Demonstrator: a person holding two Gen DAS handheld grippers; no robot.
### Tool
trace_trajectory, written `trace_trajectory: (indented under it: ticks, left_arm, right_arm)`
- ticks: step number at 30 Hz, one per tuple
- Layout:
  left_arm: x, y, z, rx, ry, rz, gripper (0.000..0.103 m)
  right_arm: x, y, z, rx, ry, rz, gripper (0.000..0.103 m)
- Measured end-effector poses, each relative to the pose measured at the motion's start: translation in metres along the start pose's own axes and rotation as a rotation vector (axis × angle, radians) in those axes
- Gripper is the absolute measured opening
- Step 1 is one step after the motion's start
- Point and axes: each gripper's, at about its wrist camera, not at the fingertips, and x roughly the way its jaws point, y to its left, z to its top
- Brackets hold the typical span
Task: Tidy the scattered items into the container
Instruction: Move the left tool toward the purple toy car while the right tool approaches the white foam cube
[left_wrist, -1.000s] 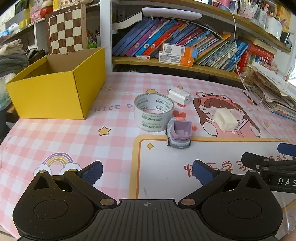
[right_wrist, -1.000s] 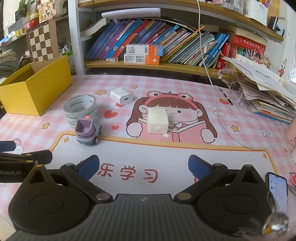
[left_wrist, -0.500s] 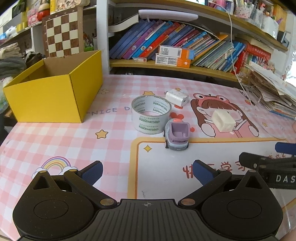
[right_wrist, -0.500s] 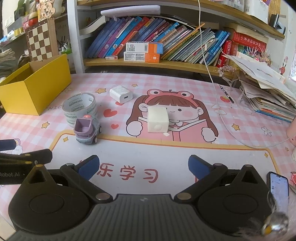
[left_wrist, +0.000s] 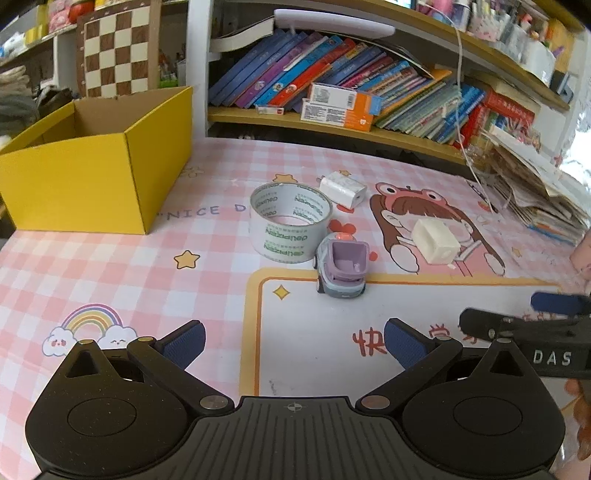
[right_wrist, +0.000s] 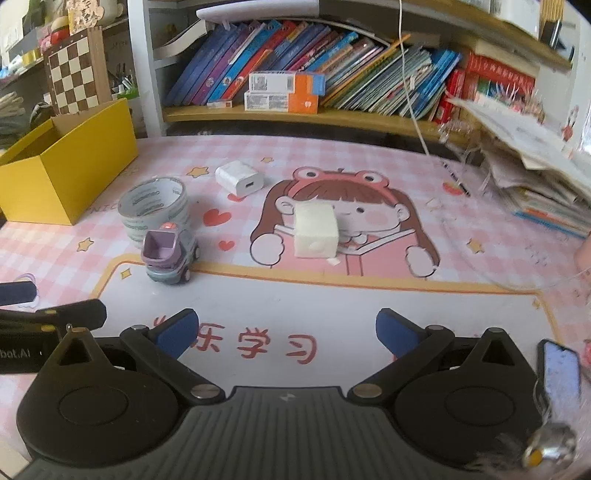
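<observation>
Both the left hand-held gripper (left_wrist: 293, 341) and the right hand-held gripper (right_wrist: 286, 330) are held spread, nothing gripped. The toy truck (left_wrist: 341, 267) is located ahead of the left one, touching the tape roll (left_wrist: 290, 221). The yellow box (left_wrist: 96, 162) is positioned far left on the surface (left_wrist: 122, 273).

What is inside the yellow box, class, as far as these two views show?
Only bare brown cardboard inner walls show in the yellow box; no item is visible. Its floor is hidden behind the front wall, so something low could lie there unseen.
</observation>
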Motion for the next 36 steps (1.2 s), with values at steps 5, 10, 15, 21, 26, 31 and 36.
trace_trajectory:
  ticks: [5, 10, 15, 21, 26, 31, 36]
  left_arm:
    - [0.002, 0.001, 0.003, -0.014, -0.005, 0.021, 0.103]
    - [0.007, 0.000, 0.004, -0.002, 0.014, 0.030, 0.103]
    - [0.009, -0.001, 0.004, -0.006, 0.023, 0.015, 0.103]
    - [0.011, -0.004, 0.004, -0.007, 0.034, 0.003, 0.099]
    - [0.011, -0.008, 0.003, -0.015, 0.032, -0.015, 0.099]
    - [0.015, -0.013, 0.004, -0.009, 0.045, 0.010, 0.100]
    - [0.015, -0.018, 0.004, -0.004, 0.036, 0.010, 0.100]
  right_arm:
    - [0.001, 0.001, 0.002, -0.005, -0.011, 0.011, 0.103]
    - [0.004, 0.001, 0.004, -0.008, -0.016, 0.007, 0.103]
    - [0.009, 0.000, 0.006, -0.011, -0.012, 0.020, 0.103]
    - [0.010, -0.004, 0.008, -0.006, -0.005, 0.052, 0.102]
    - [0.010, -0.007, 0.009, -0.008, -0.013, 0.050, 0.098]
    - [0.012, -0.011, 0.010, -0.013, -0.014, 0.045, 0.097]
    - [0.015, -0.016, 0.011, -0.018, -0.008, 0.031, 0.095]
